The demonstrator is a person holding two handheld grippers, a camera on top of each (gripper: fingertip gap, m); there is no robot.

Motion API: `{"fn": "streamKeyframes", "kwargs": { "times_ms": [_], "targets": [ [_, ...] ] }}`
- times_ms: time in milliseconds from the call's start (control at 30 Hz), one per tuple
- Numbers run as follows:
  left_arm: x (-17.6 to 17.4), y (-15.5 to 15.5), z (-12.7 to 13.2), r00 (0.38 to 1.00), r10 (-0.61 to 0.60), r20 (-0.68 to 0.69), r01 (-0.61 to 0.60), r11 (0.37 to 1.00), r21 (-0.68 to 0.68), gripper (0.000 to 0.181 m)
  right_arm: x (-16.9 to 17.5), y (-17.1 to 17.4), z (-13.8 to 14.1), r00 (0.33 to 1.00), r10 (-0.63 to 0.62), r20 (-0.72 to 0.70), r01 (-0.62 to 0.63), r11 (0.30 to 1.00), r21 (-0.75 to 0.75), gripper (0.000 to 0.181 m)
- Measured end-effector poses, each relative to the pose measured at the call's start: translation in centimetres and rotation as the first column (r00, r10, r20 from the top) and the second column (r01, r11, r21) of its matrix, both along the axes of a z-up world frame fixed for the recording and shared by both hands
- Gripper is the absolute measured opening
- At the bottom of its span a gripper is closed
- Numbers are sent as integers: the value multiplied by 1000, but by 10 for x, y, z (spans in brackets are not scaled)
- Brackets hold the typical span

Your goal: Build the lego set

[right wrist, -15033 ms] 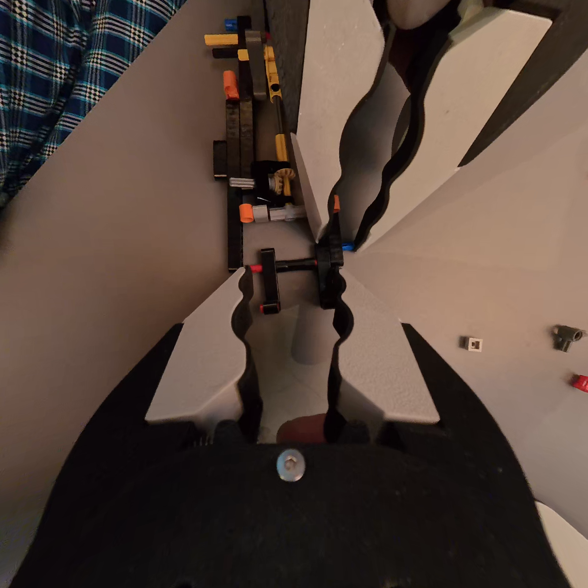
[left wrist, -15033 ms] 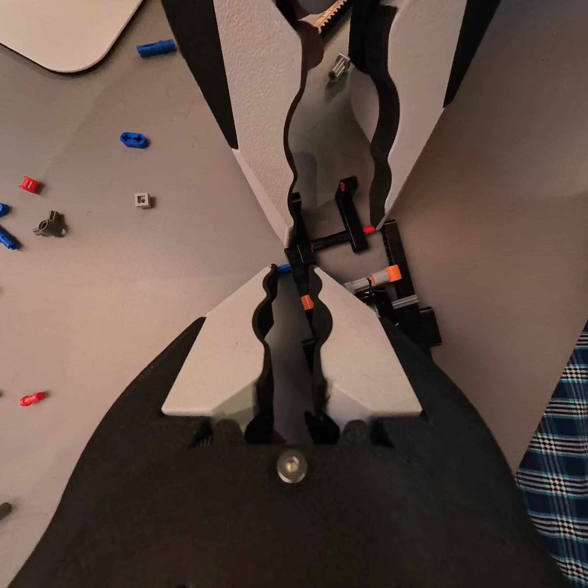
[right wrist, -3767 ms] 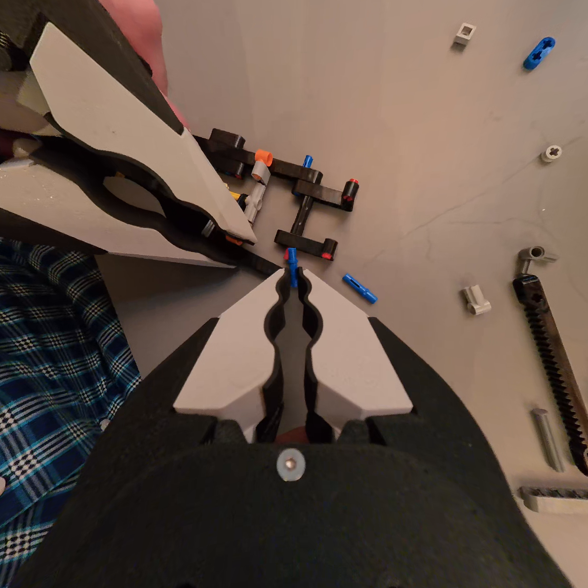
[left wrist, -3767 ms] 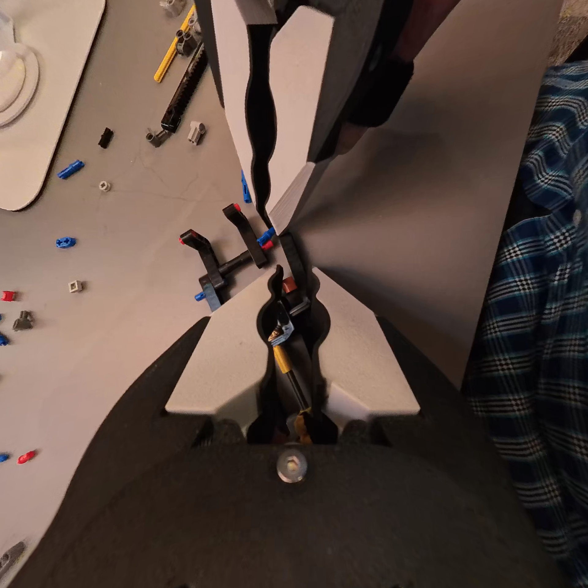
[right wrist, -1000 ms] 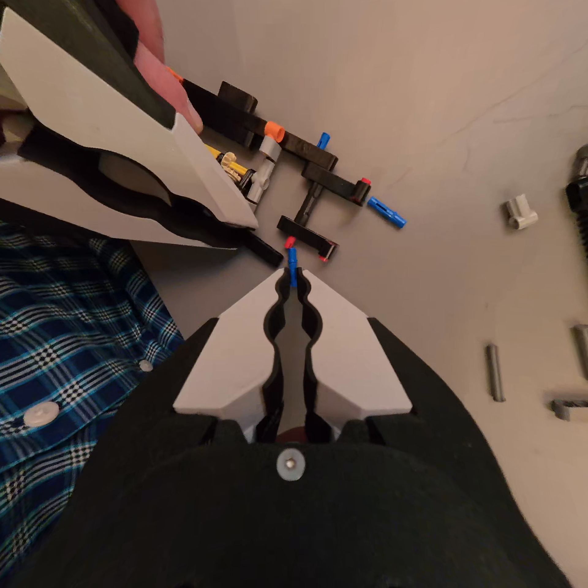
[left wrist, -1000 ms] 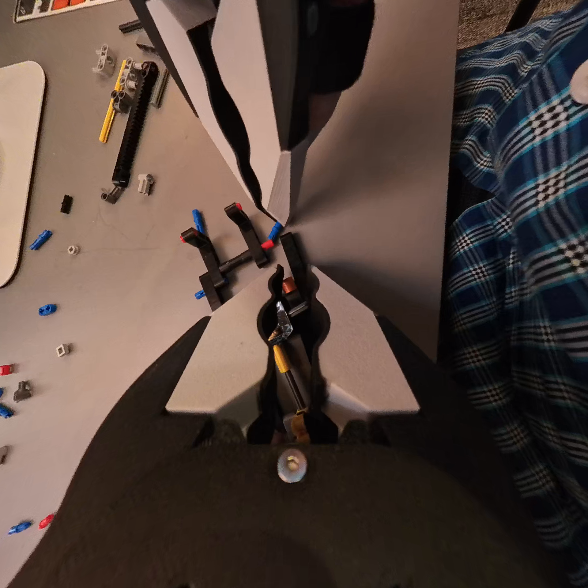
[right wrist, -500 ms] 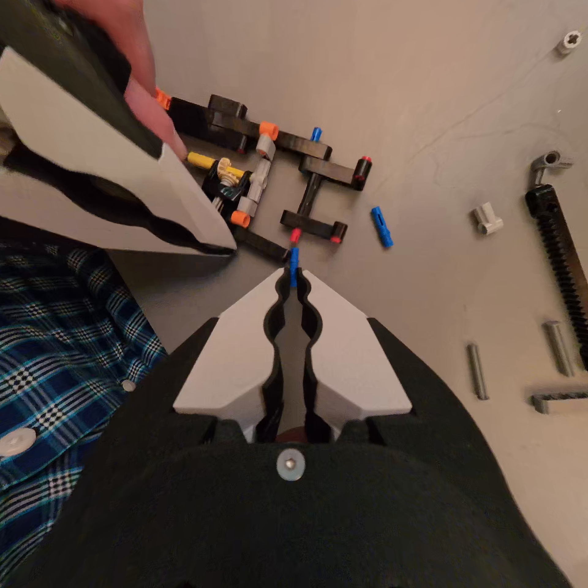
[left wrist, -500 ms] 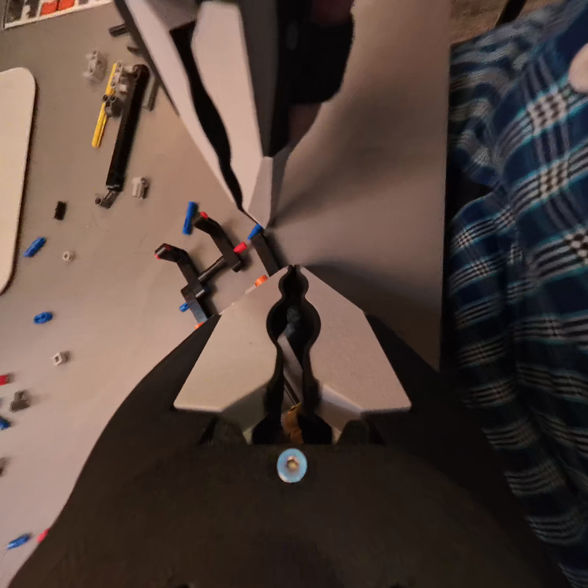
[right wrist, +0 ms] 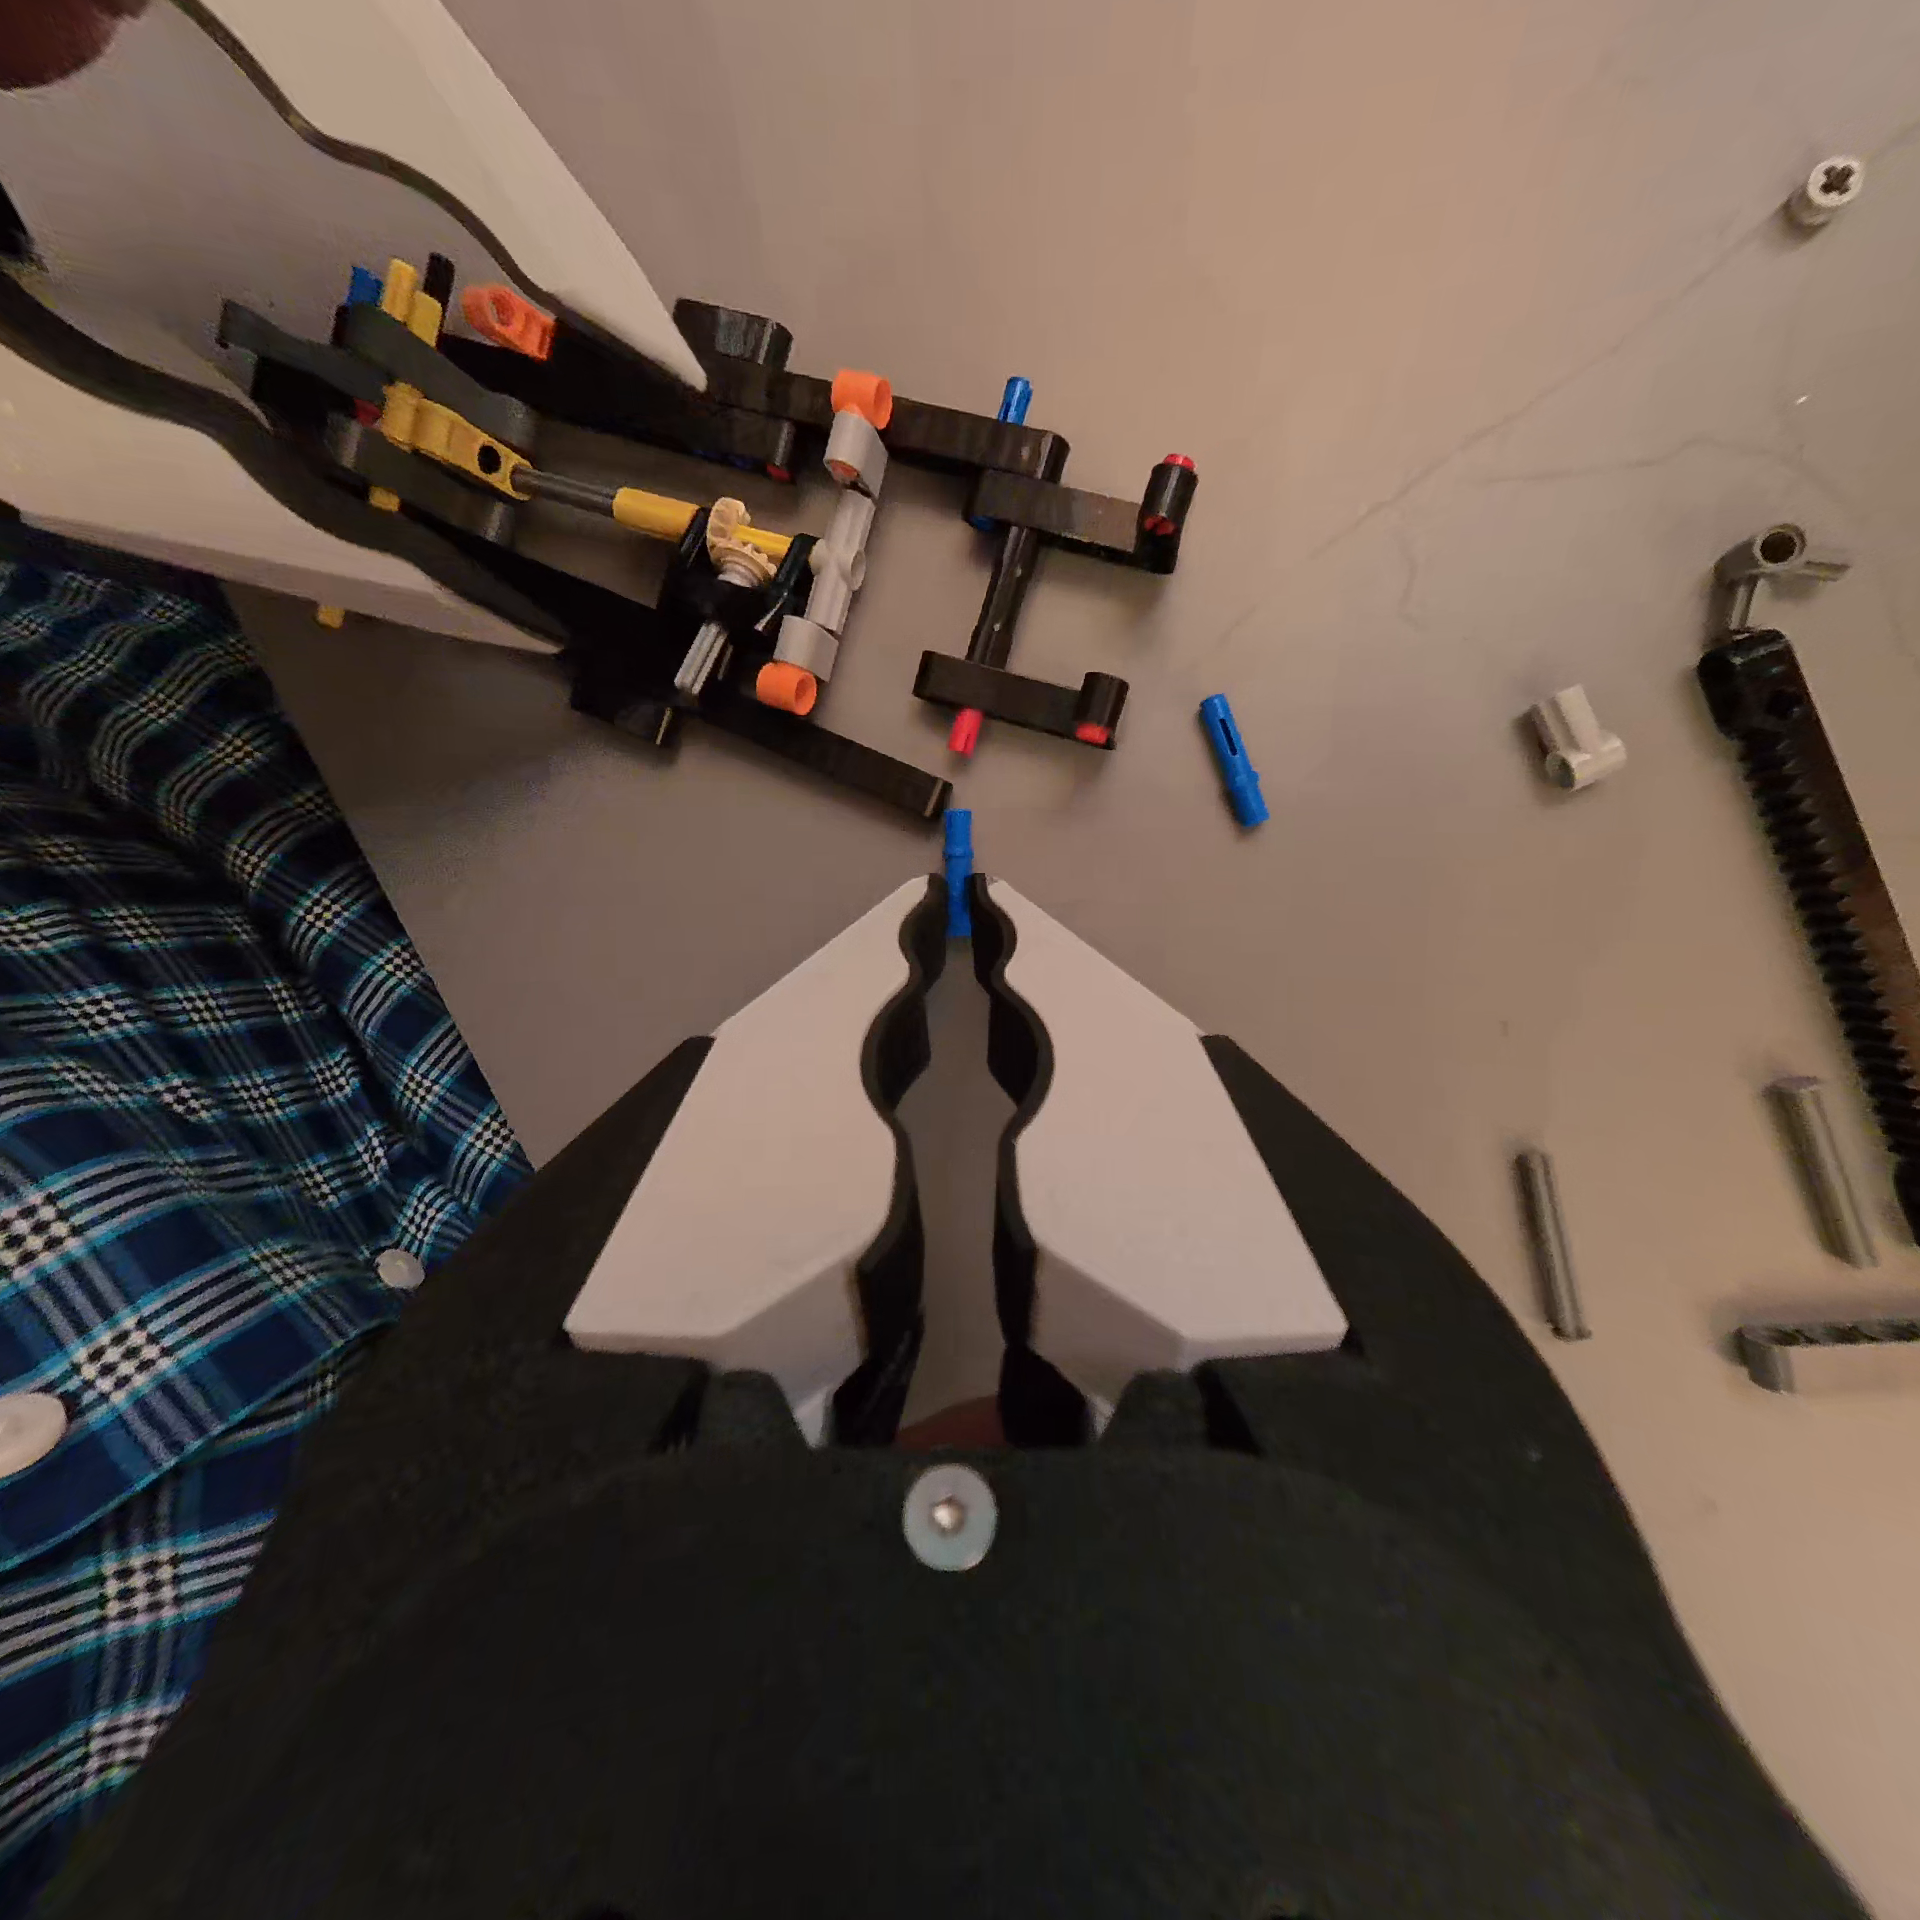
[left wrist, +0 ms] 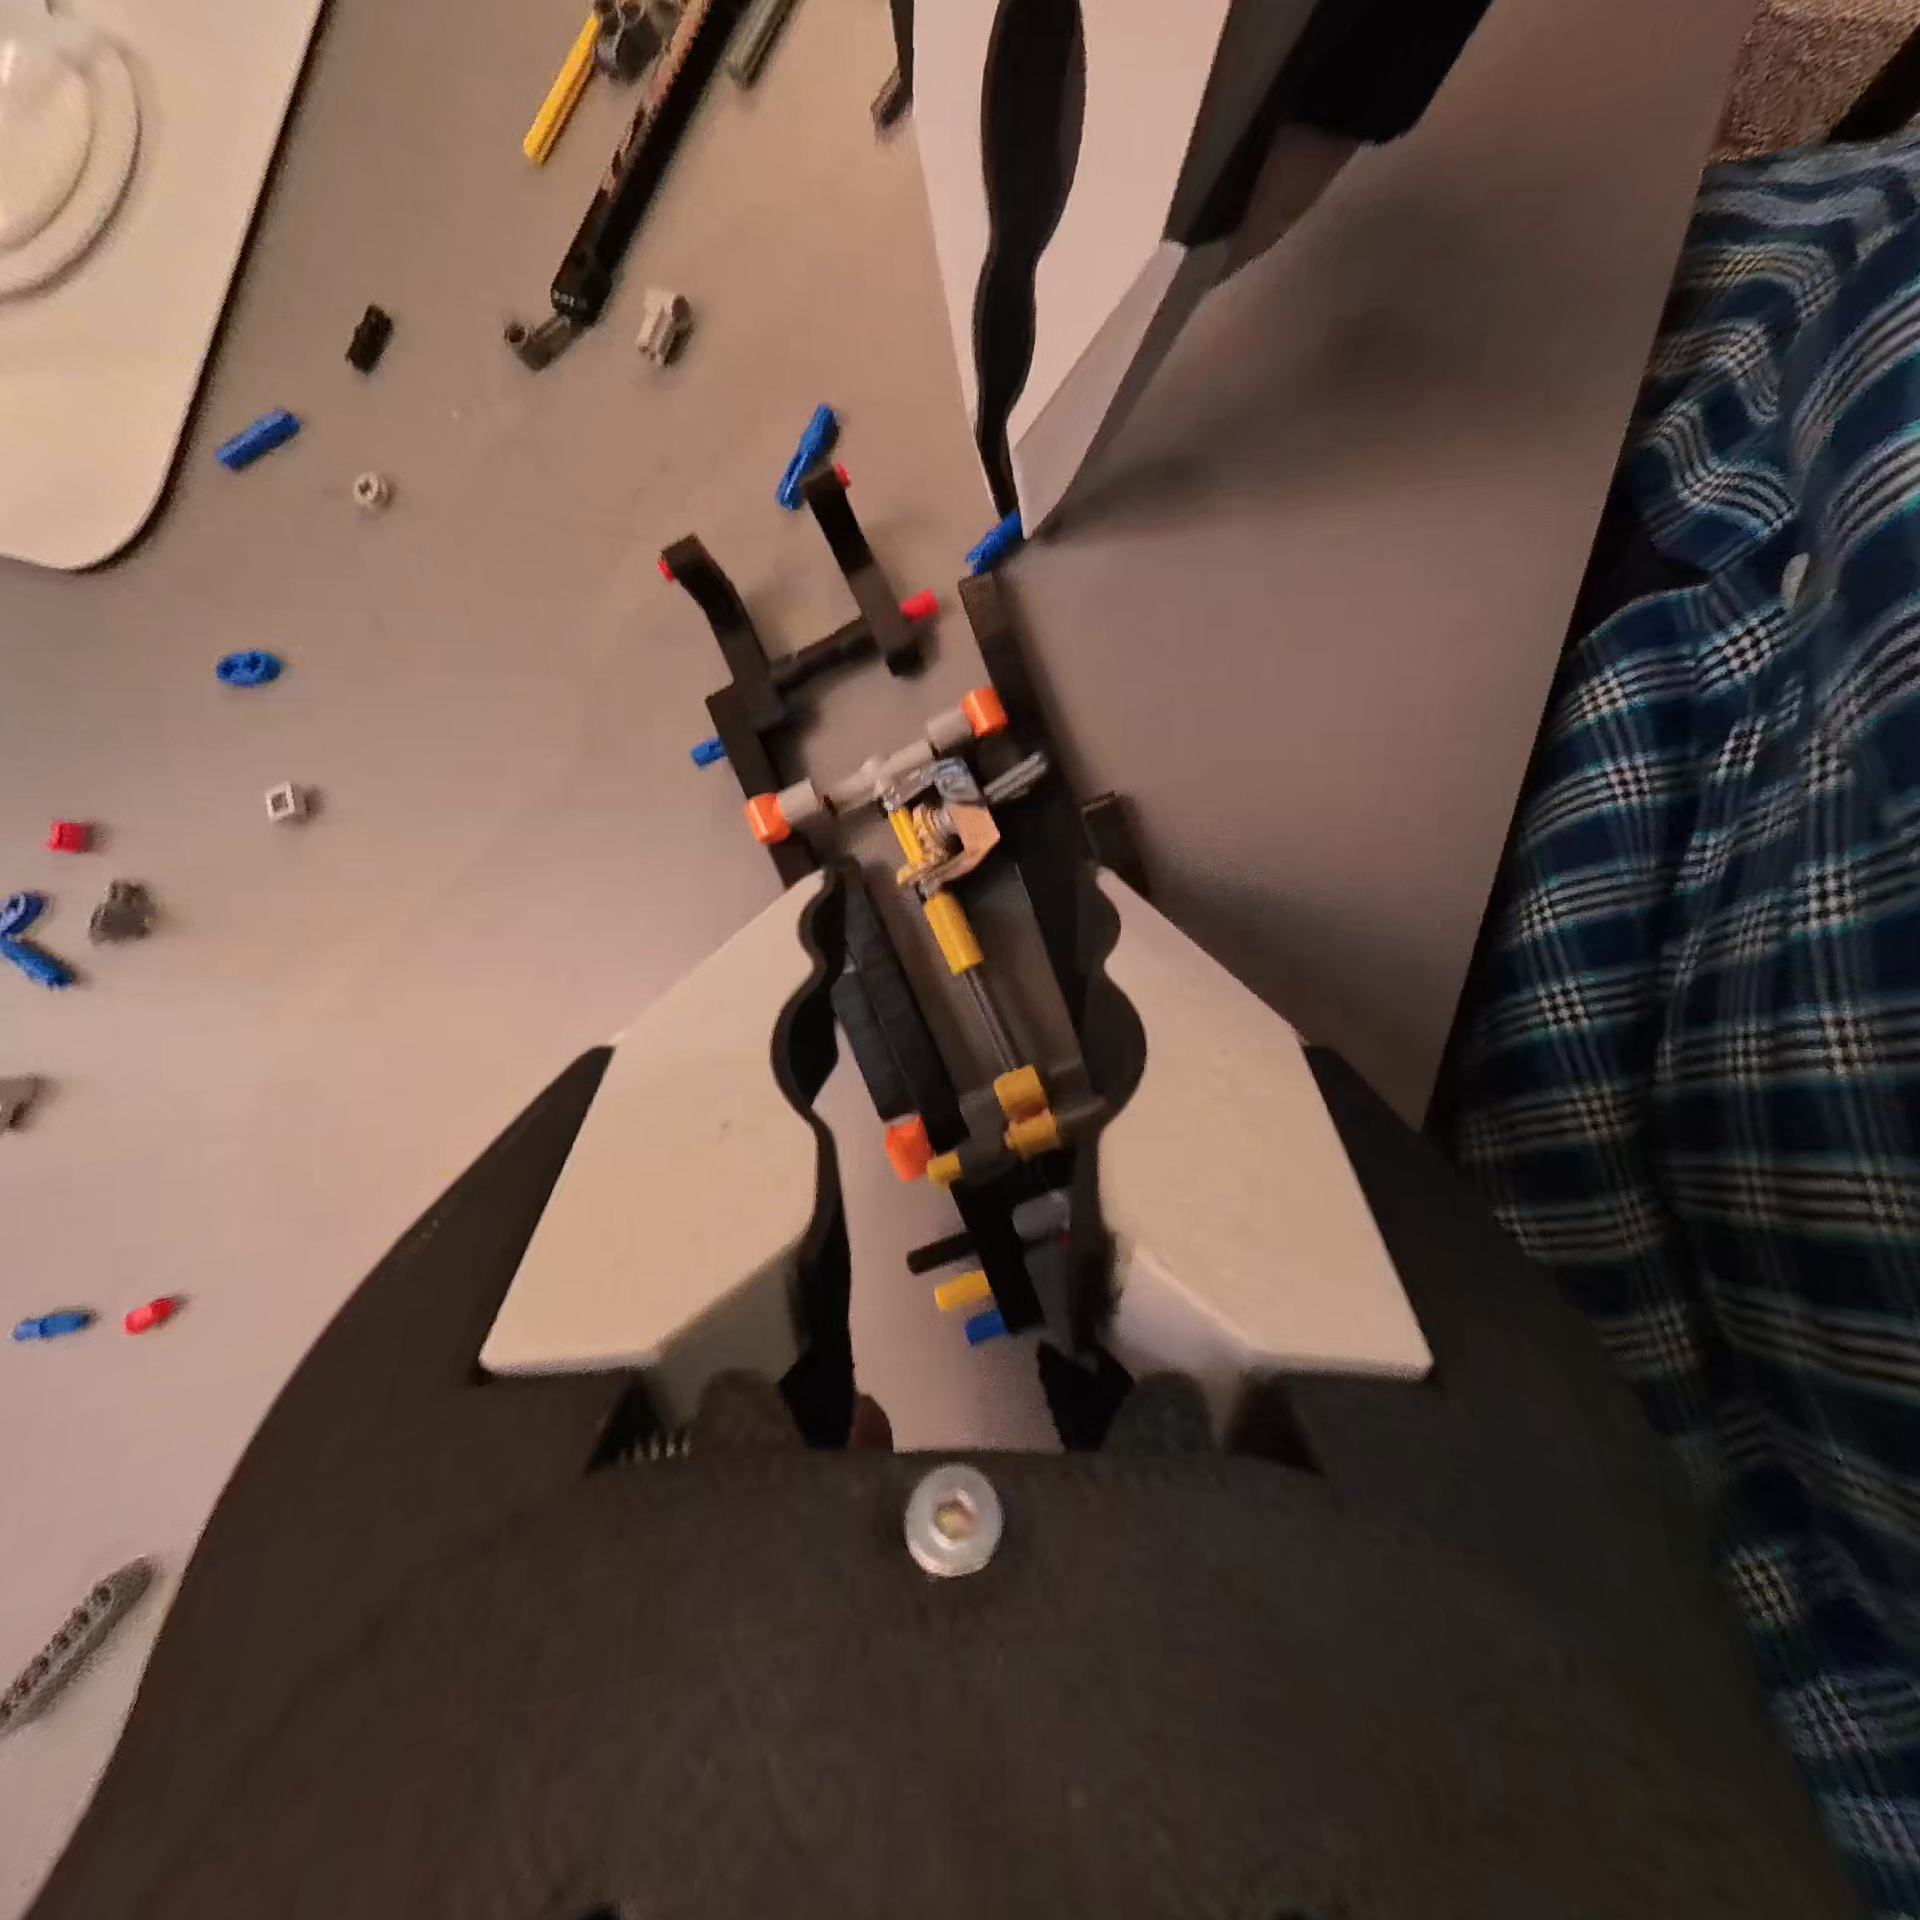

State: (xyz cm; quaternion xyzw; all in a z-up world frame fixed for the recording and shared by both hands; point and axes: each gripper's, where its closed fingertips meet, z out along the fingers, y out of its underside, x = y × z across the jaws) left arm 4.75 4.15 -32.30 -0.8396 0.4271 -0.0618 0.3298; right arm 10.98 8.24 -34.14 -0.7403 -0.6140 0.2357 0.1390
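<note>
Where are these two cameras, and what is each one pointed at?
Left wrist view: on the left gripper, looking down at the black lego assembly between its open fingers; plaid shirt at right.
Right wrist view: on the right gripper, pinching a small blue pin; shirt at left.
Shared: assembly, grey table, each other's gripper.

One black lego assembly (right wrist: 935,488), two claws, one toothed black rack (right wrist: 1829,883), two loose grey axles (right wrist: 1550,1247), one blue pin (right wrist: 957,871) pinched, one (right wrist: 1232,760) lying loose nearby
</note>
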Motion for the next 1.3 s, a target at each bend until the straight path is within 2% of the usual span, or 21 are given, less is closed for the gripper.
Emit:
{"fn": "streamKeyframes", "kwargs": {
  "times_ms": [33,167,367,467,600,667,867,967,1133,1200,1300],
  "targets": [
    [-2,-2,-1,1000,8,-2,-8,1000,-5,42,0,0,0,1000,0,-4,0,1000,7,2],
    [-14,-12,-8,999,43,-24,-44,997,-57,55,2,2,1,1000,-12,-13,12,999,35,18],
    [-43,-18,11,983,153,98,-144,985,-91,53,8,6,14,998,6,-69,1,994,108,12],
    [-52,-26,13,976,176,126,-163,981,-104,49,5,-3,24,990,74,-120,-58,990,132,13],
    [-56,-34,11,974,190,126,-176,978,-110,49,-13,-31,38,954,225,-198,-194,967,164,20],
    [-49,-32,15,973,177,149,-164,981,-99,48,-19,-43,36,946,265,-189,-233,957,173,21],
    [-33,0,21,985,129,113,-126,991,-39,48,-18,-31,29,970,136,-204,-106,983,149,22],
    [-31,20,11,992,98,73,-95,994,-50,46,-20,-25,27,972,101,-213,-74,989,131,21],
    [-31,29,-13,993,104,54,-92,976,-195,43,-17,-10,17,985,-24,-173,38,996,80,21],
    [-30,23,-20,990,124,63,-103,959,-263,40,-17,-8,12,987,-34,-159,47,996,77,20],
    [-28,23,-19,982,166,96,-134,953,-271,29,-19,-8,3,990,-37,-138,45,997,58,19]
  ]
}}
